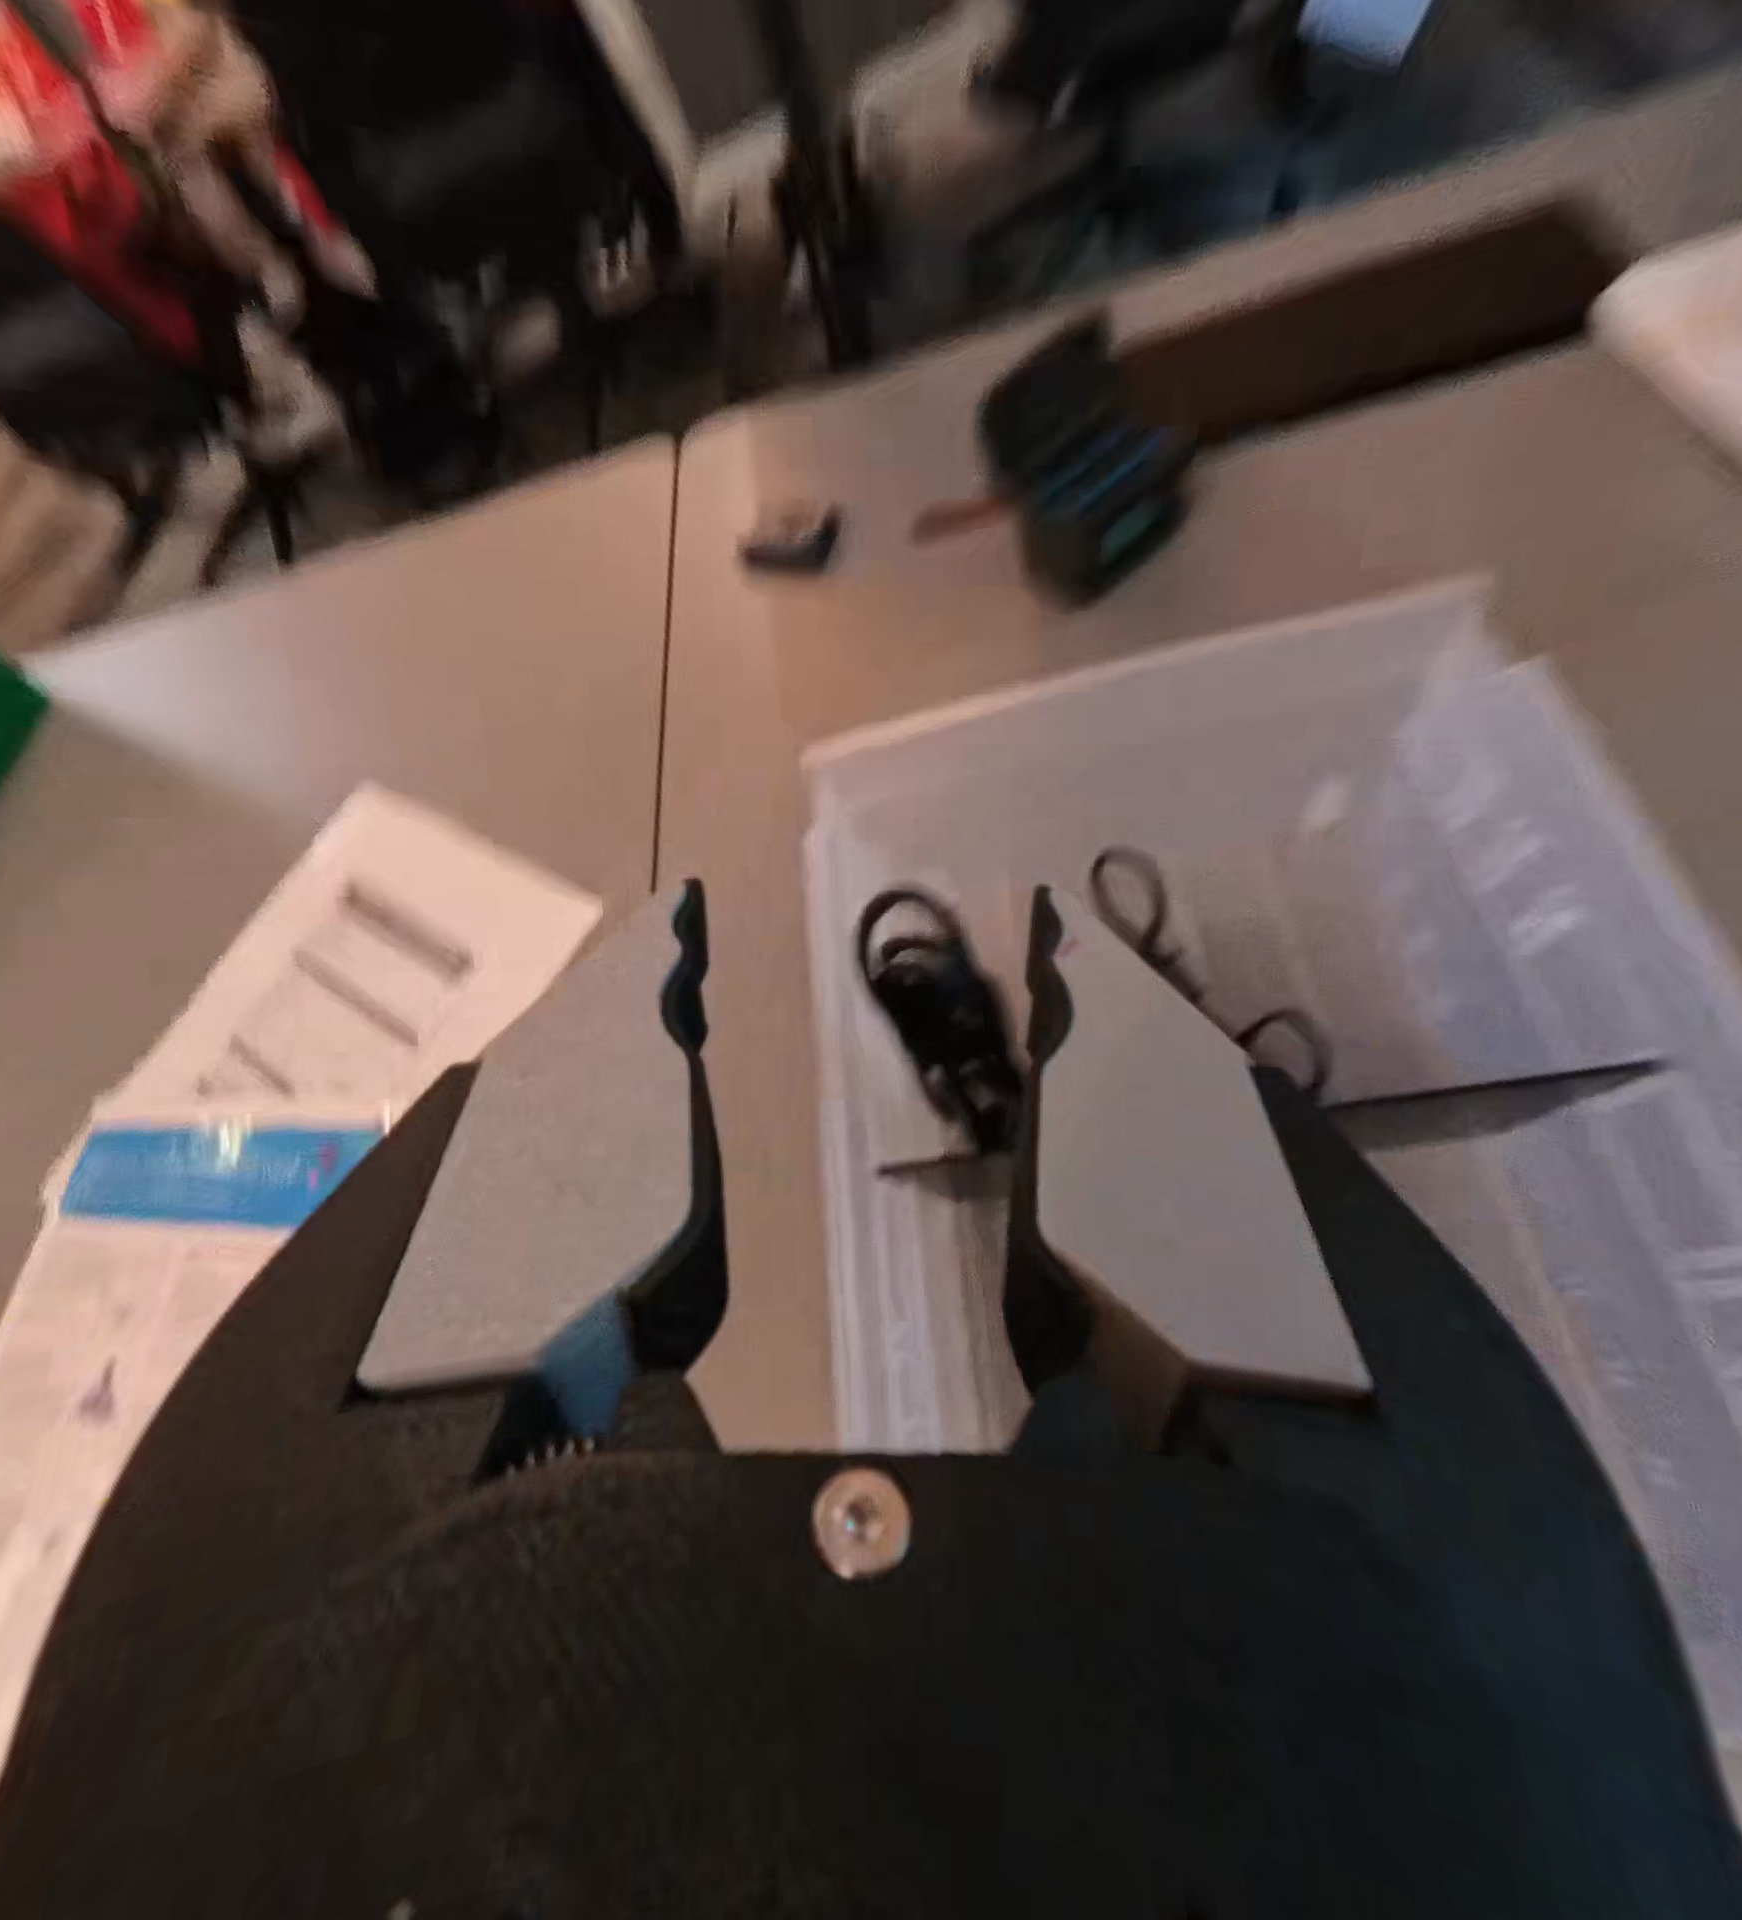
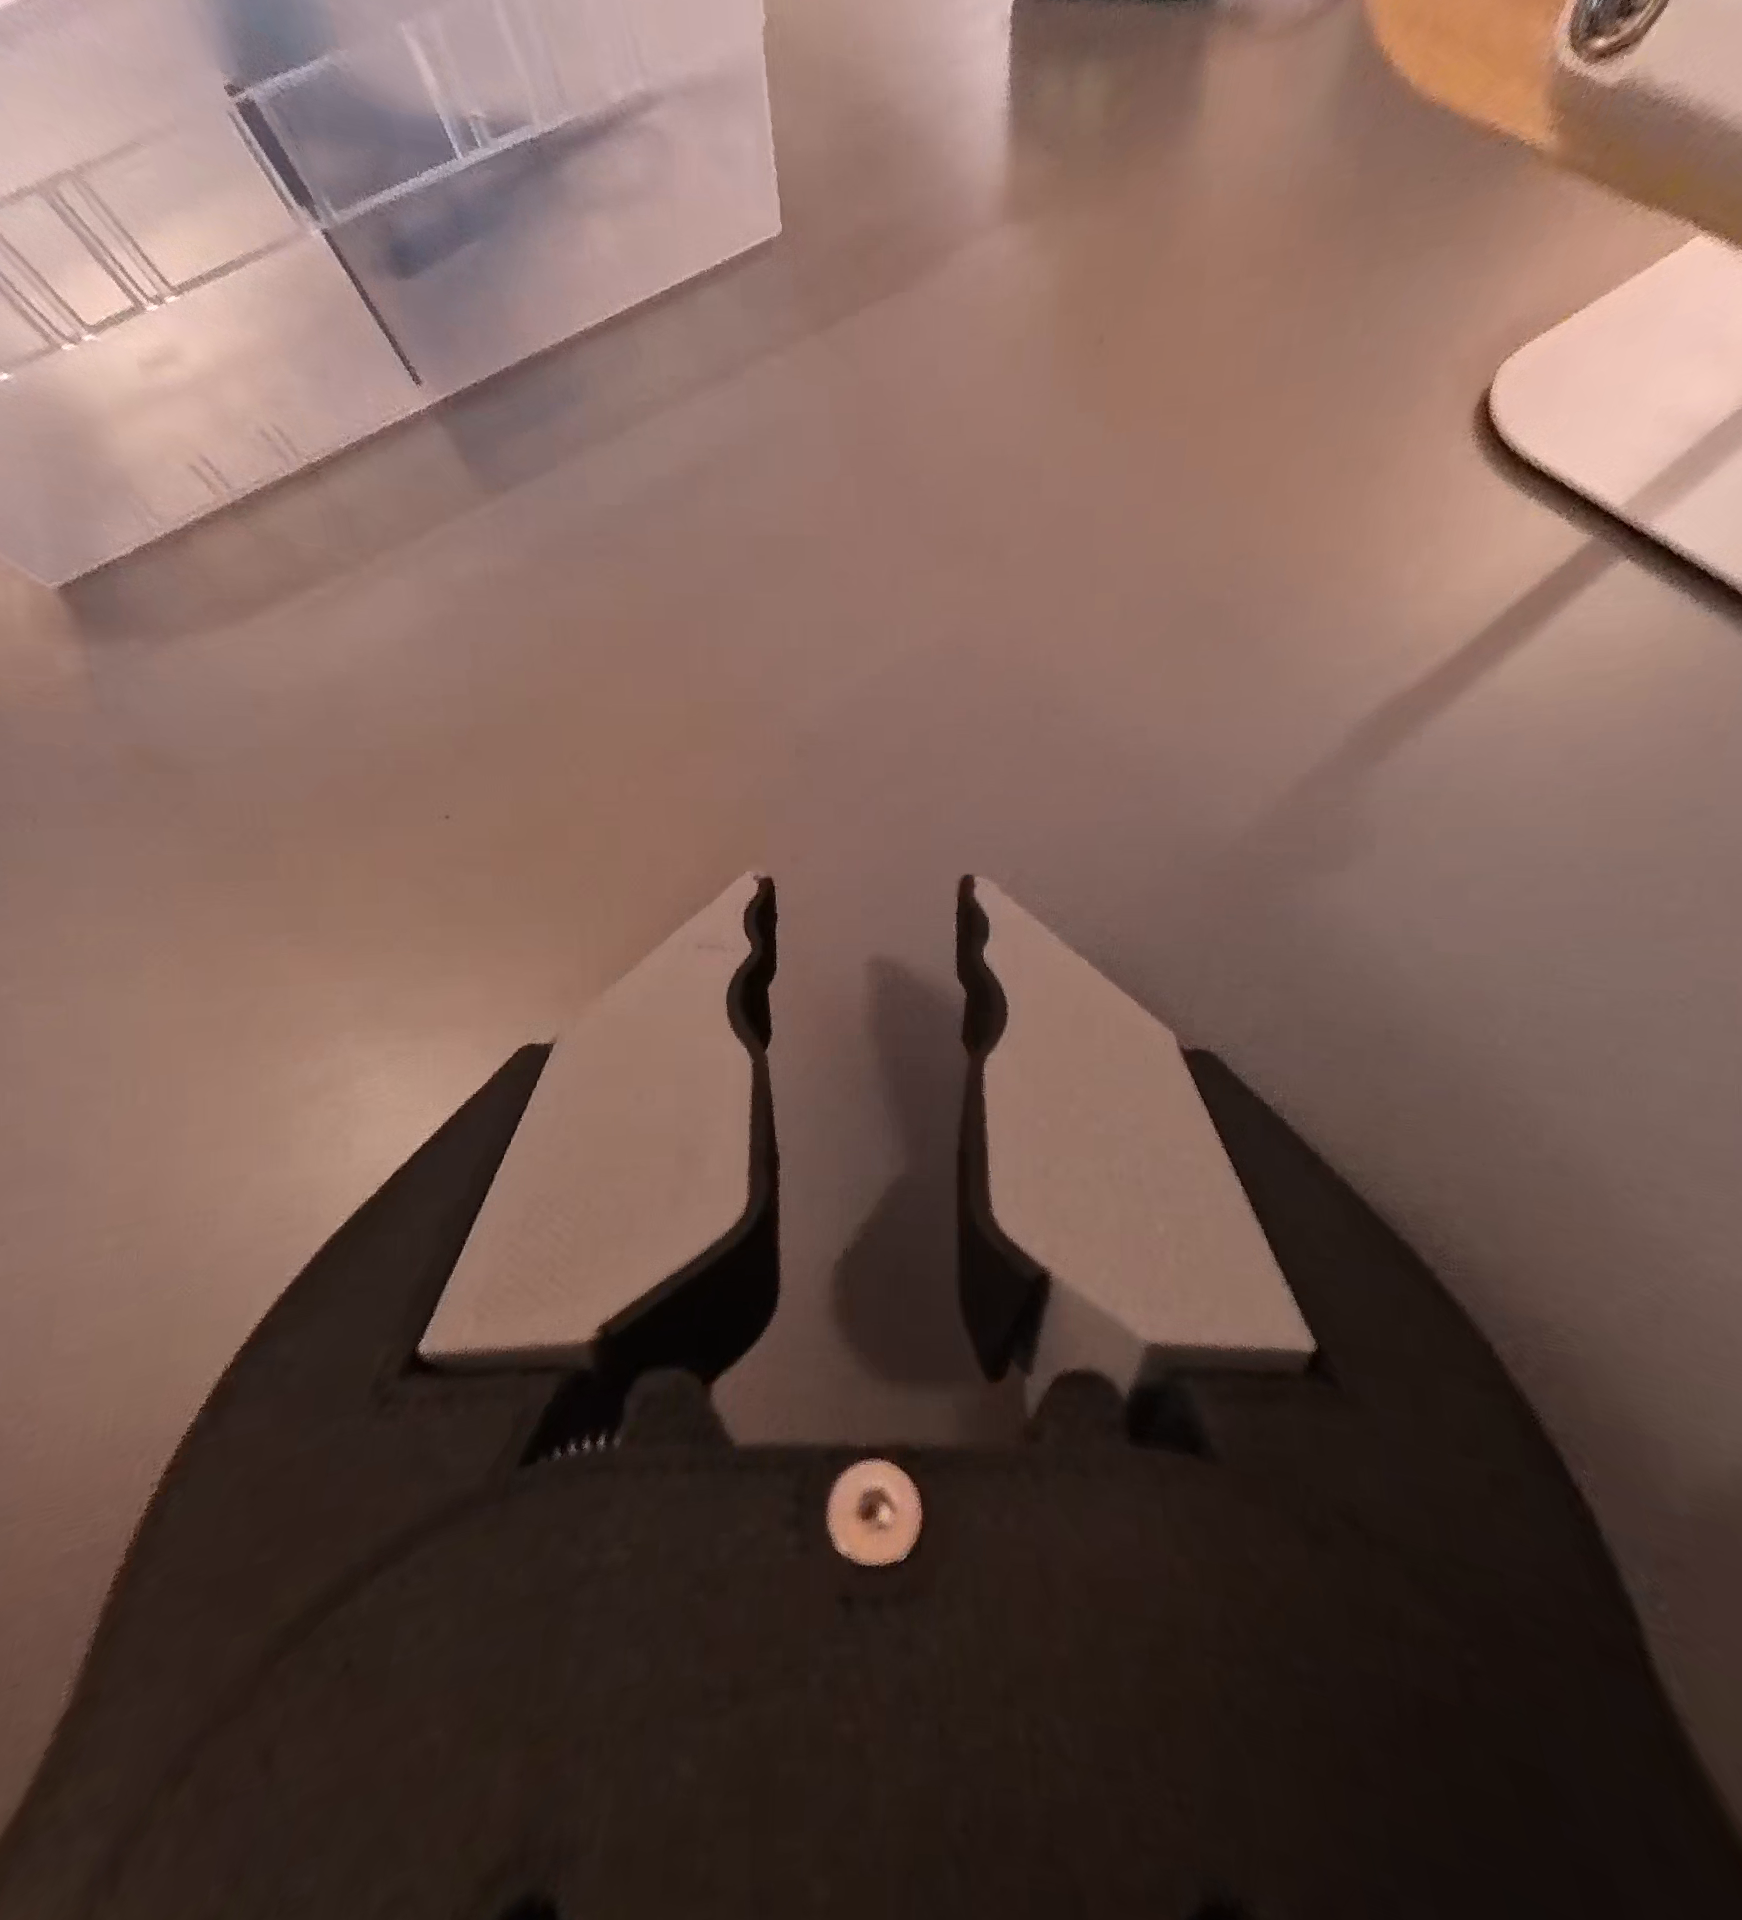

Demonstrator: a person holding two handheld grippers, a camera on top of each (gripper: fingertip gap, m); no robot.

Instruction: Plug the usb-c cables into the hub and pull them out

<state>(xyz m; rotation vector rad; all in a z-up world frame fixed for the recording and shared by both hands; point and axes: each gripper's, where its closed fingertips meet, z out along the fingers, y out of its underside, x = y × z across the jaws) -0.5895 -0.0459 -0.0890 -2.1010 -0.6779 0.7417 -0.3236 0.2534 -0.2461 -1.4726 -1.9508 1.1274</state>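
Two coiled black cables (image 1: 934,1013) inside a clear divided bin (image 1: 1532,1039), left gripper (image 1: 867,914) spread empty above, right gripper (image 2: 865,894) parted over bare table (image 2: 638,675).

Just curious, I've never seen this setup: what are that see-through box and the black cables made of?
Box: apparently frosted translucent plastic; its inner dividers show through the walls. Cables: probably rubbery plastic-coated wire, matte black, bending in loose coils. Blur leaves both uncertain.
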